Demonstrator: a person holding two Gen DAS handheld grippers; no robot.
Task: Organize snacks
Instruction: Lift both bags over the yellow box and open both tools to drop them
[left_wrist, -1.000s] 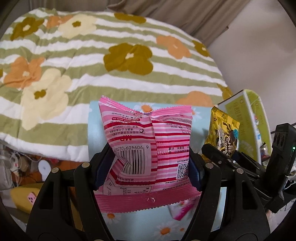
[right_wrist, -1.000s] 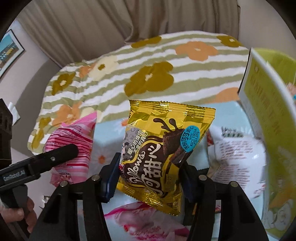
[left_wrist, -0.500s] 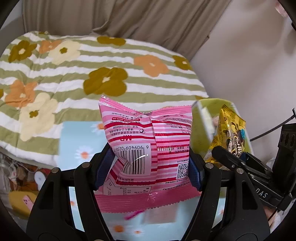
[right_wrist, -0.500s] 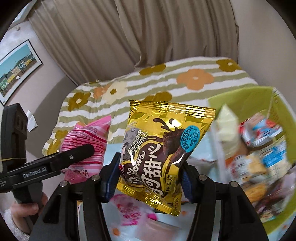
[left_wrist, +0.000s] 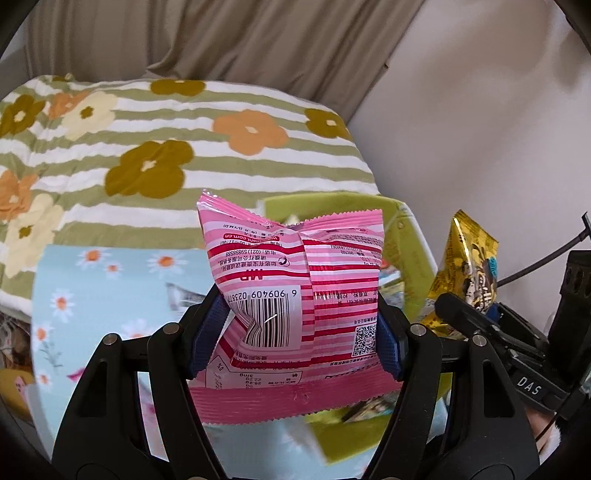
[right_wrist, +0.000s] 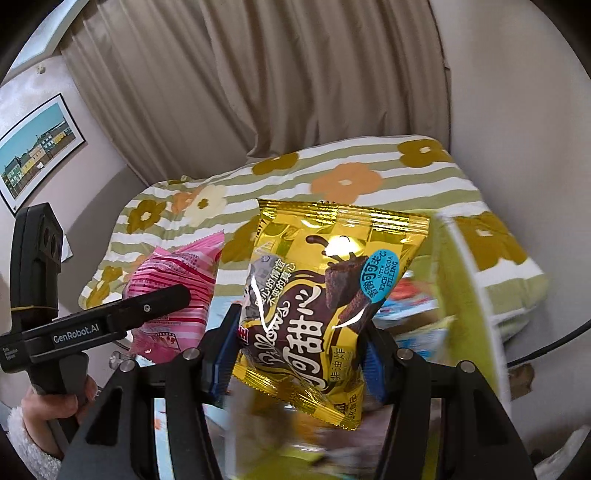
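Aloft over the daisy-print cloth, my left gripper pinches a pink striped snack pack across its waist — barcode 6 909409 legible — with the green box just beyond. Right view: my right gripper, closed tight, clamps a gold cocoa-filling pouch, "Pillows" visible; "GenRobot.AI" marks the other tool. Carrying step — next, lowering both into the box.

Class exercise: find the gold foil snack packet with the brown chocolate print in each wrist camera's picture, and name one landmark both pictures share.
Left wrist view: the gold foil snack packet sits at the right edge, clamped in the right gripper.
Right wrist view: it fills the centre, upright between the blue pads.
Shared landmark: the green-striped flowered quilt behind.
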